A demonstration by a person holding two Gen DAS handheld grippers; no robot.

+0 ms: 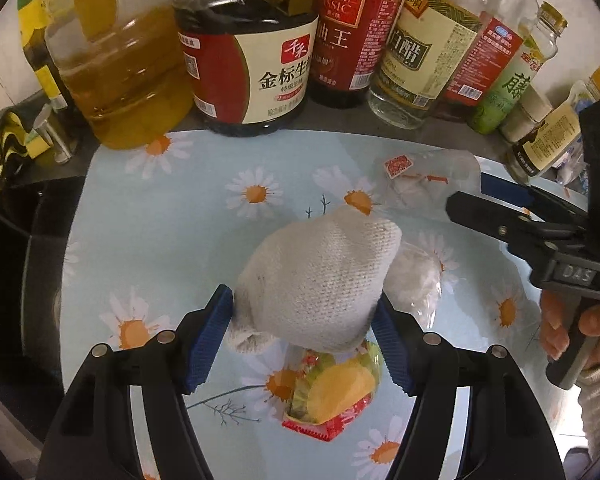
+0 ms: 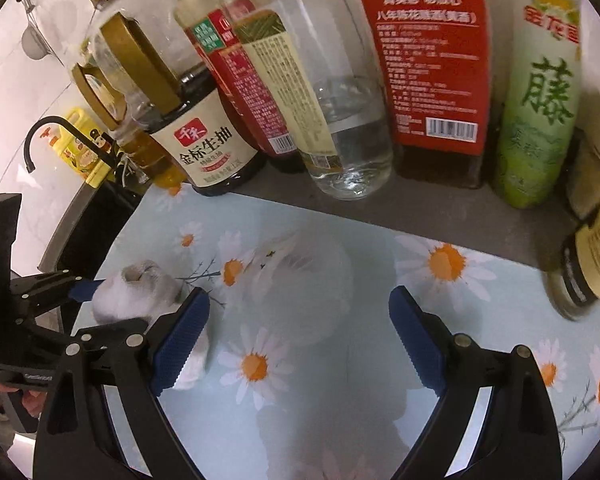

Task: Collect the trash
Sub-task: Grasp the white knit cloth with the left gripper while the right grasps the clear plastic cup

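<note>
My left gripper point(image 1: 300, 340) is shut on a white knitted sock point(image 1: 320, 280); its blue pads press on both sides of it. A yellow and red snack wrapper point(image 1: 332, 392) lies on the daisy mat point(image 1: 160, 232) under the sock. A crumpled clear wrapper point(image 1: 418, 280) sits just right of the sock. Farther back lies a clear plastic bag point(image 1: 424, 180) with a red sticker. My right gripper point(image 2: 300, 320) stands open low over the mat, and the clear bag point(image 2: 300, 276) lies just beyond its tips. The sock point(image 2: 136, 292) shows at its left.
A row of bottles lines the back: an oil jug point(image 1: 128, 72), a dark soy sauce jug point(image 1: 252, 64), a vinegar bottle point(image 1: 416, 52) and a green-labelled bottle point(image 2: 540, 92). A small jar point(image 2: 584, 264) stands right. A sink with a black tap point(image 2: 48, 136) lies left.
</note>
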